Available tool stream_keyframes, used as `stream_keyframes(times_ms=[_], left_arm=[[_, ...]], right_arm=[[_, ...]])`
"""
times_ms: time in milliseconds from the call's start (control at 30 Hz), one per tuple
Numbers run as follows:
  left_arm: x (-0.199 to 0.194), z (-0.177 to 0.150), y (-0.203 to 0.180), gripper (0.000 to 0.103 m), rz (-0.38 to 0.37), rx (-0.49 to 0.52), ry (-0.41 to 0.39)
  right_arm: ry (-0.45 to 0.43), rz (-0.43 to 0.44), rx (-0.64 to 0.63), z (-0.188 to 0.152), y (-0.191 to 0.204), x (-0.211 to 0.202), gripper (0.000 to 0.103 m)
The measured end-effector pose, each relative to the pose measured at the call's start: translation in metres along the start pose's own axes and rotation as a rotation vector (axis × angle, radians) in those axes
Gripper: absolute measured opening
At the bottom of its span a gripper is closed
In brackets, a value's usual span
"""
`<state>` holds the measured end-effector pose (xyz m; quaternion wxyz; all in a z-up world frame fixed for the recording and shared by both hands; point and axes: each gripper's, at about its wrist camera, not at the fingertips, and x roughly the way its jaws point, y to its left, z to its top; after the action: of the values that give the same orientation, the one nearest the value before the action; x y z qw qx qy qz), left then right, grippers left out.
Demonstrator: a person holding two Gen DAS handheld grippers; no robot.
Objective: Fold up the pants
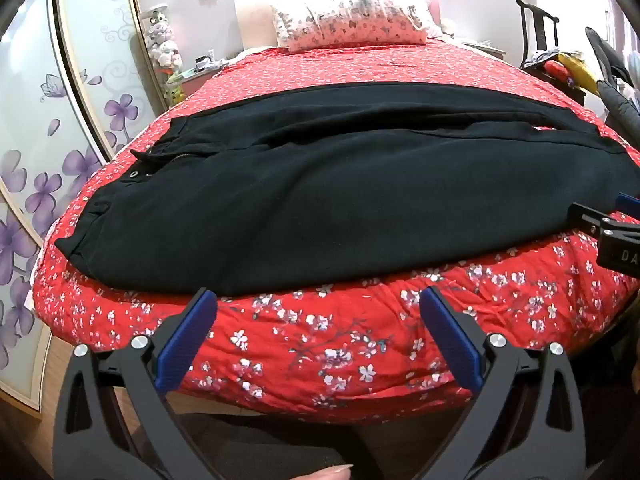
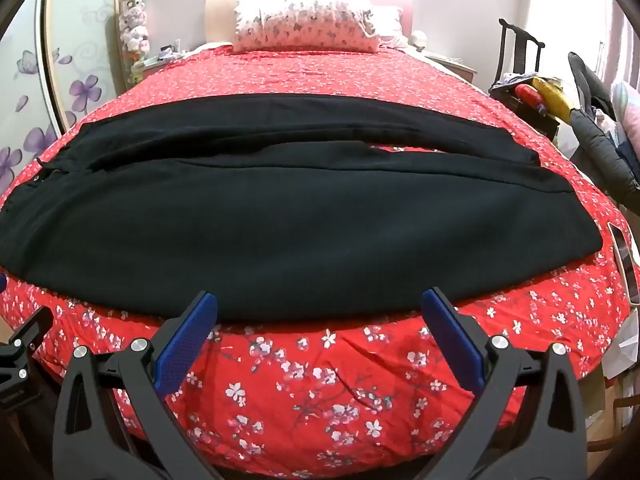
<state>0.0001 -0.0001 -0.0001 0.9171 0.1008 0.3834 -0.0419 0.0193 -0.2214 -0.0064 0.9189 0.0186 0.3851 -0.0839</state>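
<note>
A red floral bed [image 1: 320, 344] carries black pants [image 1: 320, 184] laid crosswise and a pillow [image 1: 352, 24].

- The pants [image 1: 320, 196] are black, of a soft matte cloth, and lie flat across the red flowered bedspread [image 1: 320, 344], close to its near edge.
- They stretch sideways, waist to the left, leg ends to the right.
- One leg lies over the other, the far leg showing as a narrow strip behind.
- A metal eyelet [image 1: 133, 175] and a bit of zipper [image 1: 182, 155] show at the waist.
</note>
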Motion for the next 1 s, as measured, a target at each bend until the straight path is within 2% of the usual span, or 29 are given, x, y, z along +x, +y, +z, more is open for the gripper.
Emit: stream_keyframes(times_ms=[1000], left_arm=[[0.0,-0.0001,0.0,0.101,0.002,0.001,-0.001]], right_arm=[[0.007,0.005,0.004,-0.0006,-0.0024,0.0015,0.102]])
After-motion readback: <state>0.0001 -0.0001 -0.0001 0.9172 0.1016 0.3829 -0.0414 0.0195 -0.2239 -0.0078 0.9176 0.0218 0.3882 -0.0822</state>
